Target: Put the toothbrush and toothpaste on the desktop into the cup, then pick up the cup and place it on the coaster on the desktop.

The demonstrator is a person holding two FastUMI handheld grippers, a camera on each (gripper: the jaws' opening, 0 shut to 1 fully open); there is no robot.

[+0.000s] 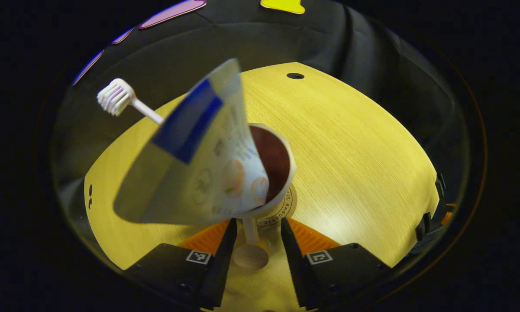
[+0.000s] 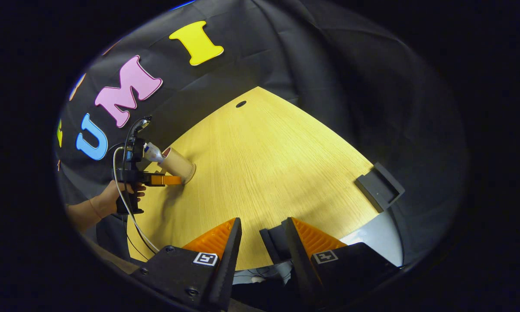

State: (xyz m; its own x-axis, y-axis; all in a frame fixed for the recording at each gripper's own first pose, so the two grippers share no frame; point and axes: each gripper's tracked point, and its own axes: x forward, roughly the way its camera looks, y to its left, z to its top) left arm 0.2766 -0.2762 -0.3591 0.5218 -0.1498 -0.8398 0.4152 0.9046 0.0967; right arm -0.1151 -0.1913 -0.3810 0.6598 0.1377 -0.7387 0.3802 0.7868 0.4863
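Your left claw [image 1: 256, 242] has the cup [image 1: 272, 173] pinched by its handle [image 1: 250, 229], both fingers narrow against that thin stem, with the cup hanging tilted over the desk [image 1: 355, 164]. The toothpaste [image 1: 199, 160] leans far out of the cup's mouth toward you, and the toothbrush [image 1: 121, 99] sticks out to the side behind it. Both are already in the cup, so what is left is the placing. The coaster [image 1: 285, 208] peeks out from under the cup's base; I cannot tell whether the cup is touching it or is a little above it.

The main risk is the load. The tube is tall and top-heavy, and it tips the cup's balance toward its own side. A grip on a slim handle gives little hold against twisting, so the cup could swing round in your fingers. If you let go before the base sits flat, the leaning tube could pull the cup over and spill both things onto the desk. Setting it down off-centre would leave the base half on the coaster's edge, which makes the tip more likely.

Your right claw [image 2: 262, 242] hangs open and empty over the near edge of the desk, well apart from the cup. From there you can see the cup, leaning, in the left claw [image 2: 169, 179] at the far left.
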